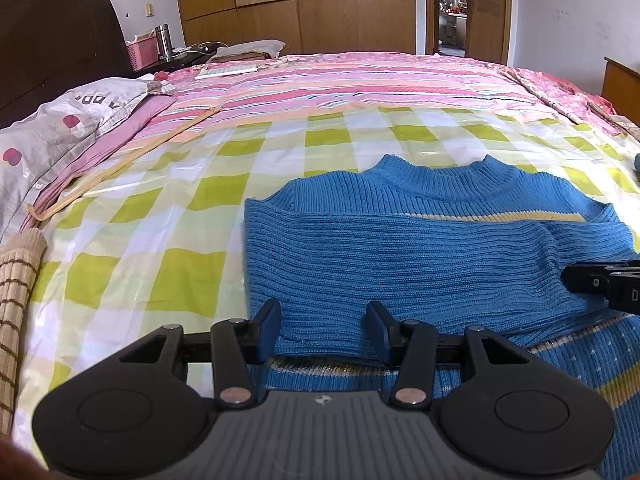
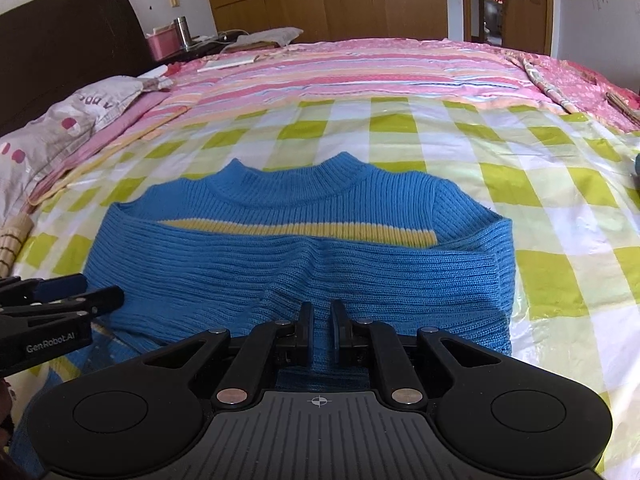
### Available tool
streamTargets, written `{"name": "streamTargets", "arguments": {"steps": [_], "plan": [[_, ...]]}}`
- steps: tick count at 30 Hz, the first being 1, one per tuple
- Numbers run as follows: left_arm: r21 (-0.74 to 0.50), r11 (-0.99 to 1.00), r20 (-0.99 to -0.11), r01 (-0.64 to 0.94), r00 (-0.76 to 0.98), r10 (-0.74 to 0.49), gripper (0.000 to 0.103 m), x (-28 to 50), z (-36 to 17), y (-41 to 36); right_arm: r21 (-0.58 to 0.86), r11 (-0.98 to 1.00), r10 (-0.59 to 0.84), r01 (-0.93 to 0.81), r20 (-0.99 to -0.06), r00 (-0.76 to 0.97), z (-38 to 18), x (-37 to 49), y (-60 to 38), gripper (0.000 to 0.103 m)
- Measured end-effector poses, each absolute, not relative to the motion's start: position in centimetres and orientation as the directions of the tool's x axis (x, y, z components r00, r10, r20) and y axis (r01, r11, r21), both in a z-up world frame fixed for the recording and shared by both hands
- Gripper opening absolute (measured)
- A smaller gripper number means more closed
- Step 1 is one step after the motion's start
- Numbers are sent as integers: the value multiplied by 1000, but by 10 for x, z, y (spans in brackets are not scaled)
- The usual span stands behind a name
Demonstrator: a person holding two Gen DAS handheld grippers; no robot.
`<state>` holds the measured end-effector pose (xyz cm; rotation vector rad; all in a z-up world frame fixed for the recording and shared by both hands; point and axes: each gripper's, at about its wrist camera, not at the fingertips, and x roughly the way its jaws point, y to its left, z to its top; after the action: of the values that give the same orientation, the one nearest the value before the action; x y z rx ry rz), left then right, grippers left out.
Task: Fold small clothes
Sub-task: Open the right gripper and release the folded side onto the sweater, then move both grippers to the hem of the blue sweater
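Note:
A small blue knitted sweater [image 1: 400, 248] with a yellow stripe lies on the green-checked sheet, collar away from me, both sleeves folded across its chest. It also shows in the right wrist view [image 2: 304, 256]. My left gripper [image 1: 326, 330] is open, its fingers spread over the folded sleeve near the sweater's left side. My right gripper [image 2: 321, 334] has its jaws close together with a narrow gap, pinching a ridge of the folded sleeve cloth. The right gripper shows at the right edge of the left wrist view [image 1: 600, 288]; the left gripper shows at the left edge of the right wrist view [image 2: 60, 304].
The green-checked sheet [image 2: 520, 184] covers the near bed, a pink striped quilt [image 1: 340, 84] the far part. A pillow [image 1: 60, 128] lies at the left. A beige striped garment [image 1: 16, 292] lies at the left edge. Wardrobe and door stand behind.

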<state>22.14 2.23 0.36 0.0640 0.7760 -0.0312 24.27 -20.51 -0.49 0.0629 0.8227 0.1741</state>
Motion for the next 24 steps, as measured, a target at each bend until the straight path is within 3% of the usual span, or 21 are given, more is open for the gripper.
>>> {"name": "streamTargets", "arguments": {"steps": [24], "plan": [[78, 995, -694, 57, 720, 13, 53, 215, 6, 21, 123, 984, 180, -132, -724, 666, -5, 240, -206, 12]]}}
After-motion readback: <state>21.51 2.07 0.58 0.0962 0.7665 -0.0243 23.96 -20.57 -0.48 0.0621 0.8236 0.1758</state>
